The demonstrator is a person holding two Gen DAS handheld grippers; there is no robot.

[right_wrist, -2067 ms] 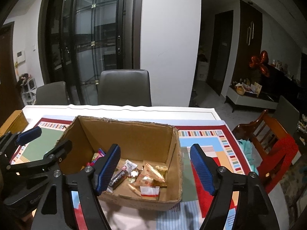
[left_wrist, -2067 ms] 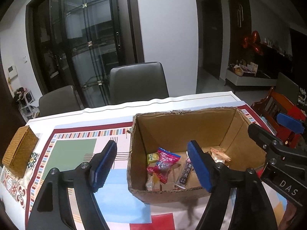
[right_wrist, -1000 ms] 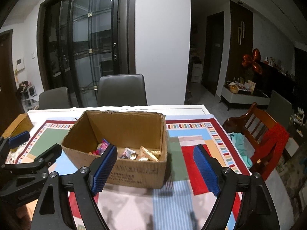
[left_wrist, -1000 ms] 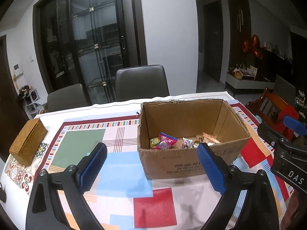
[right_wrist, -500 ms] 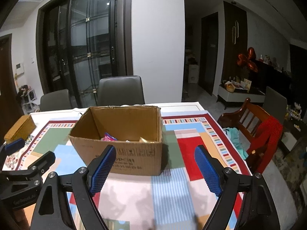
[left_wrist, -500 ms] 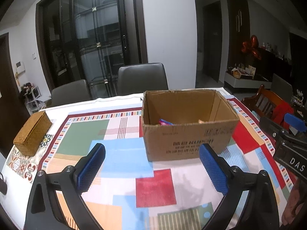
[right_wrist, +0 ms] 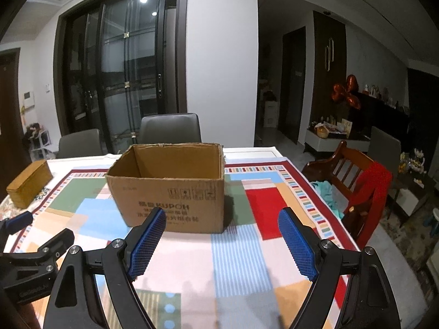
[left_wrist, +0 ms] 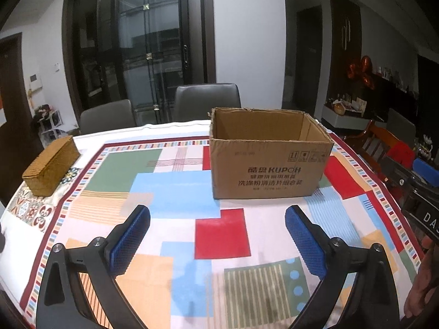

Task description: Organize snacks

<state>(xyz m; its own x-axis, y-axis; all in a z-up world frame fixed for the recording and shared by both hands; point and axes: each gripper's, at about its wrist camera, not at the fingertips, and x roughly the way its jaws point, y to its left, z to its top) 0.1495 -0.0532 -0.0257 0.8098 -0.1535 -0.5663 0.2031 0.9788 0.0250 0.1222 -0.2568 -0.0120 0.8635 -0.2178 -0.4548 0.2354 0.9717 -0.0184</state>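
Here, 2 spread, empty grippers are hovering before a cardboard box (left_wrist: 269, 170).
The left gripper (left_wrist: 216, 240), its jaws just widening, and the right gripper (right_wrist: 222, 242) are likely finishing; no loose snacks are showing.

Cardboard box (left_wrist: 270, 159) right of wicker box (left_wrist: 50, 169)

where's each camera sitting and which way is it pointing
Left wrist: on the left gripper, tilted down across the tablecloth at the cardboard box; own open jaws show, the right gripper at right.
Right wrist: on the right gripper, facing the box from further right; own open jaws show, left gripper at lower left.
Shared: box, woven box, grey chairs.
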